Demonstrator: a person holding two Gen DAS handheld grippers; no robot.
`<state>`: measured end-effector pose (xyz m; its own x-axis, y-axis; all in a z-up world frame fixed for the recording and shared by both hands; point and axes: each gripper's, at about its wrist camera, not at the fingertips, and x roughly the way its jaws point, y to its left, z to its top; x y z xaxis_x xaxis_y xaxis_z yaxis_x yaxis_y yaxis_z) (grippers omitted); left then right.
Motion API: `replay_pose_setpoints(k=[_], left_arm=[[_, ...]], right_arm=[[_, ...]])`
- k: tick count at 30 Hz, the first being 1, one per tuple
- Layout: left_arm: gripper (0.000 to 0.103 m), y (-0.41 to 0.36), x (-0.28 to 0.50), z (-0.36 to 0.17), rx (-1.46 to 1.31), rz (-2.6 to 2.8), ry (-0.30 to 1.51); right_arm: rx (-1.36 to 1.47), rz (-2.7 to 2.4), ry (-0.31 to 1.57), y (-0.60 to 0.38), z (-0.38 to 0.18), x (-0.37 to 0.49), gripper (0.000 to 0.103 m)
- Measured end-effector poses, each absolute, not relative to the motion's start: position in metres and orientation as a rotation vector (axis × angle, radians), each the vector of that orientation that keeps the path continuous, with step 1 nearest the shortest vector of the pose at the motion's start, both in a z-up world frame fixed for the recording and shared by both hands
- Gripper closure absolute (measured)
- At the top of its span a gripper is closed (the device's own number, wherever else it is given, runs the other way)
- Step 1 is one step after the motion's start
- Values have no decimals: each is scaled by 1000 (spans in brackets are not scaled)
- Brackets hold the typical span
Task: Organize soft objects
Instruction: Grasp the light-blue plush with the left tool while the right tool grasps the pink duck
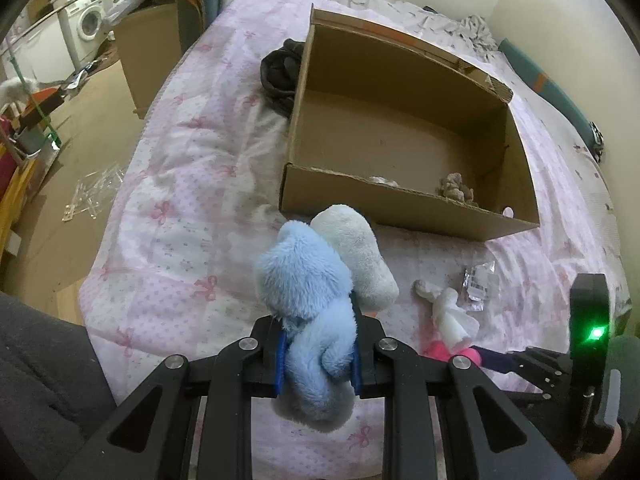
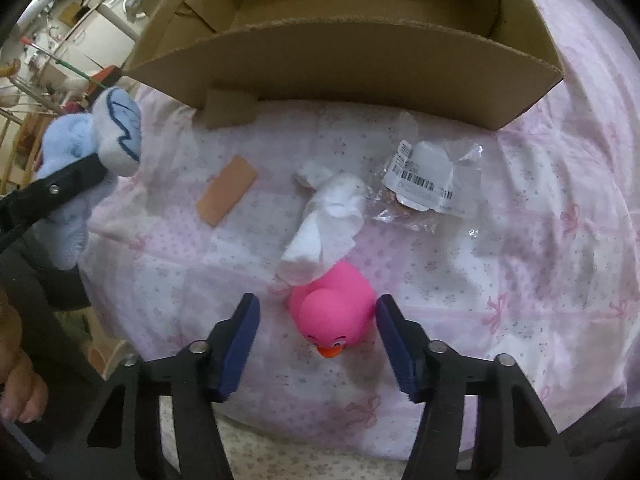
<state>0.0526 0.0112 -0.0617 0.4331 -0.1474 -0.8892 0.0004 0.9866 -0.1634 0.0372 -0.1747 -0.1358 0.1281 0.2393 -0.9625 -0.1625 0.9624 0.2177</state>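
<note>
Left tongs [image 1: 318, 360] clenched on the blue plush toy [image 1: 308, 304], held above the bed [image 1: 168, 208] short of the box [image 1: 404, 204]. The grip sits low on the limp body, so your toy could flop or snag the near wall. Right tongs [image 2: 318, 344] spread wide around the pink duck [image 2: 332, 314] (slick-looking; may squirt free).
</note>
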Motion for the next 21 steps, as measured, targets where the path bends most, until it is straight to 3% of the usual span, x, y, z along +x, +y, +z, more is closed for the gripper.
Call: replay_pose_setpoints(k=[1, 8, 9, 21], left_arm=[[82, 10, 54, -63, -147, -92, 1121], [82, 11, 55, -66, -152, -82, 1132], [82, 11, 55, -66, -152, -80, 1132], [82, 7, 53, -67, -118, -68, 1127]], right_arm=[[59, 287, 1418, -174, -138, 38, 54], [38, 313, 1397, -160, -141, 37, 55], [52, 335, 1391, -159, -139, 36, 60], [134, 487, 1281, -143, -111, 31, 61]])
